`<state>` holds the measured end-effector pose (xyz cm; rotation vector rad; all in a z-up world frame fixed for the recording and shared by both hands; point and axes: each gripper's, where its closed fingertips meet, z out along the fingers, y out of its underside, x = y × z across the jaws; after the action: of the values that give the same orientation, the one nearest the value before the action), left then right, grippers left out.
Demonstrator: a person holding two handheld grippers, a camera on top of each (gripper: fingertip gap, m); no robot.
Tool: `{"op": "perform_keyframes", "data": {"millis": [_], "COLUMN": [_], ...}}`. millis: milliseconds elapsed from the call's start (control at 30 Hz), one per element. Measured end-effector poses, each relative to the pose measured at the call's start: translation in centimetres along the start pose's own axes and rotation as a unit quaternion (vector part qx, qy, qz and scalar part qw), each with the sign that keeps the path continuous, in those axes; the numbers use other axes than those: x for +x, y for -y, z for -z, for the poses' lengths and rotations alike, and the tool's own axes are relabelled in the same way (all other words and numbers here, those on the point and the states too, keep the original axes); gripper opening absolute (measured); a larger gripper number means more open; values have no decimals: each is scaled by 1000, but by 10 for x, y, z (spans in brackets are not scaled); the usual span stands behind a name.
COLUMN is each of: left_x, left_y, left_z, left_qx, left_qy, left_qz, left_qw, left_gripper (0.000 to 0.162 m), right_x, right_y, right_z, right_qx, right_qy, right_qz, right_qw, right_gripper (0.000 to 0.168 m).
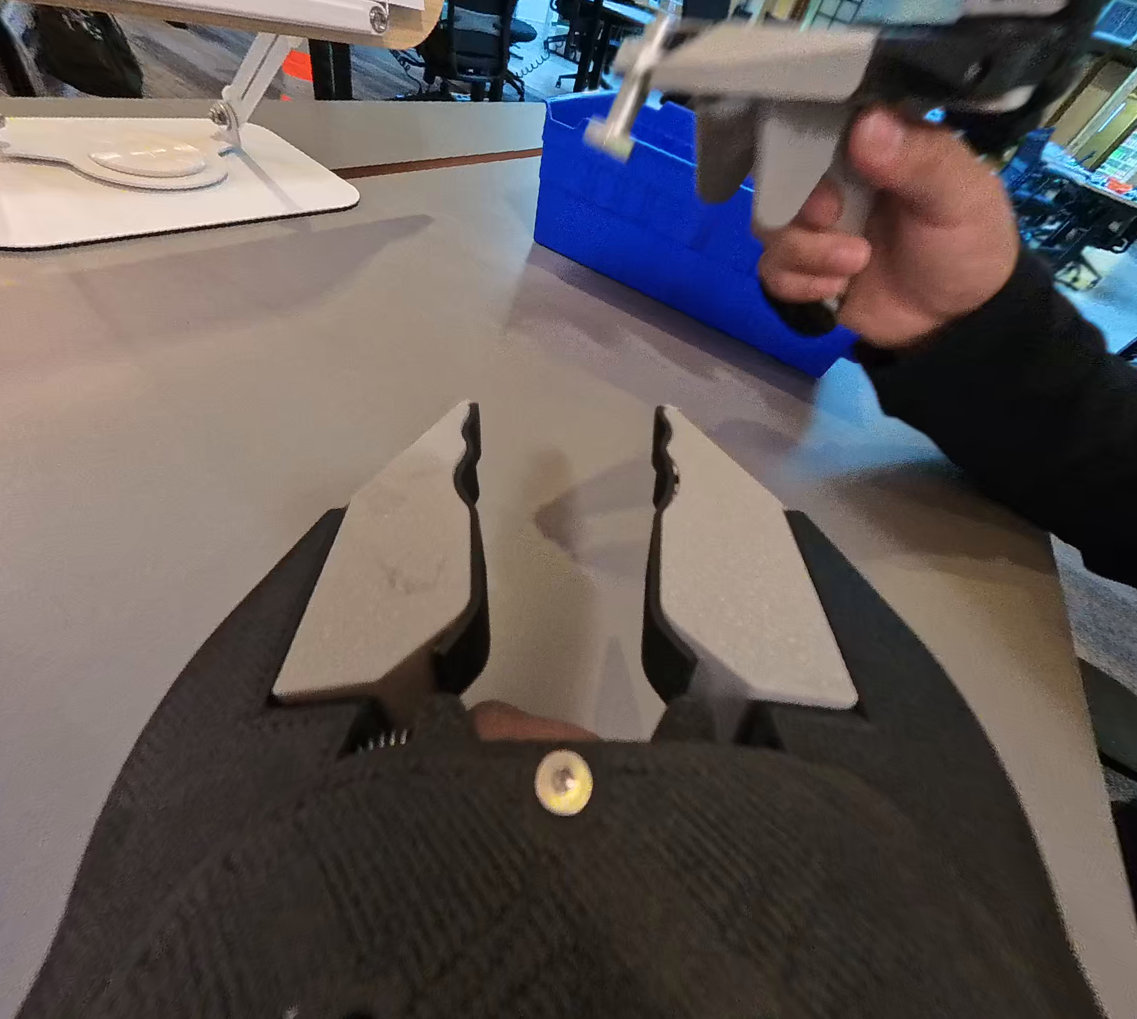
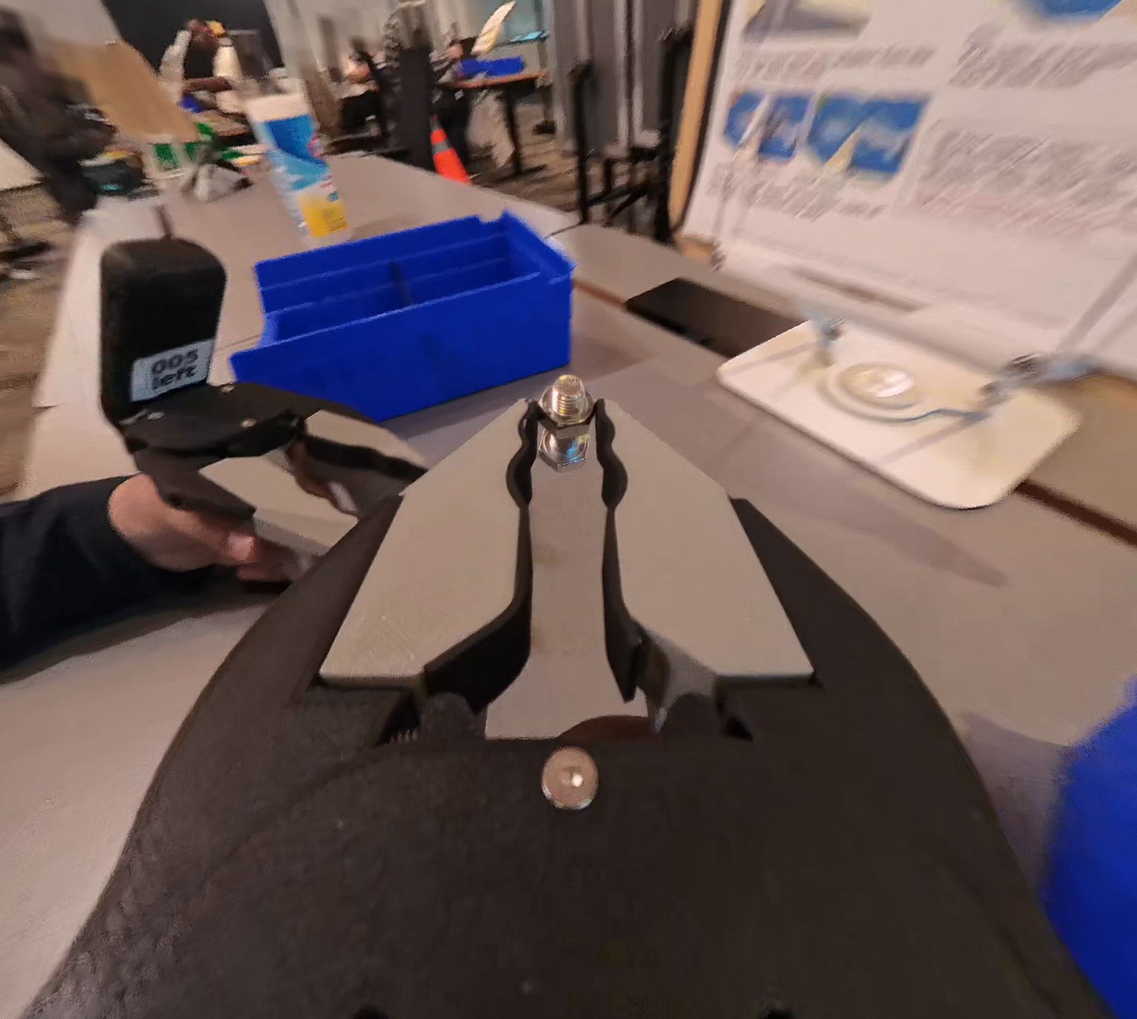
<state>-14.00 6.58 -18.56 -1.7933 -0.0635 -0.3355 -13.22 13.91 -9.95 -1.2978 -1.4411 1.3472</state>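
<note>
The right gripper (image 2: 563,429) pinches a bolt with its nut (image 2: 563,423) at its tips, raised over the grey table (image 1: 215,405) near the blue bin (image 2: 406,337); the left gripper (image 1: 563,423) stands parted, empty, above the table's middle.

Silver bolt (image 2: 565,431) with nut, upright.

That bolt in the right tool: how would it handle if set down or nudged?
The bolt looks like solid metal, so probably stiff and heavy for its size. Its smooth shine suggests it could slip in the right tool. Laid flat, the round shank might roll, though the hex nut would likely check it.
</note>
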Motion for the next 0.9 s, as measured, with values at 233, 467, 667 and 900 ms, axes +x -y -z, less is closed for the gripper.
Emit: {"op": "perform_keyframes", "data": {"millis": [233, 467, 667, 900], "left_x": [-5, -9, -7, -12], "left_y": [1, 1, 0, 1], "left_z": [1, 0, 0, 3], "left_qx": [7, 6, 5, 8], "left_qy": [11, 10, 9, 16], "left_qz": [10, 33, 32, 34], "left_qw": [1000, 999, 999, 999], "left_gripper": [47, 43, 42, 39], "right_x": [76, 190, 213, 211], "right_y": [66, -37, -124, -111], "right_z": [104, 168, 168, 166], "right_qx": [16, -217, -378, -347], "right_qy": [-217, -337, -329, -329], "right_qz": [109, 15, -40, -36], "right_qw": [970, 916, 864, 878], "right_gripper": [15, 16, 16, 6]}}
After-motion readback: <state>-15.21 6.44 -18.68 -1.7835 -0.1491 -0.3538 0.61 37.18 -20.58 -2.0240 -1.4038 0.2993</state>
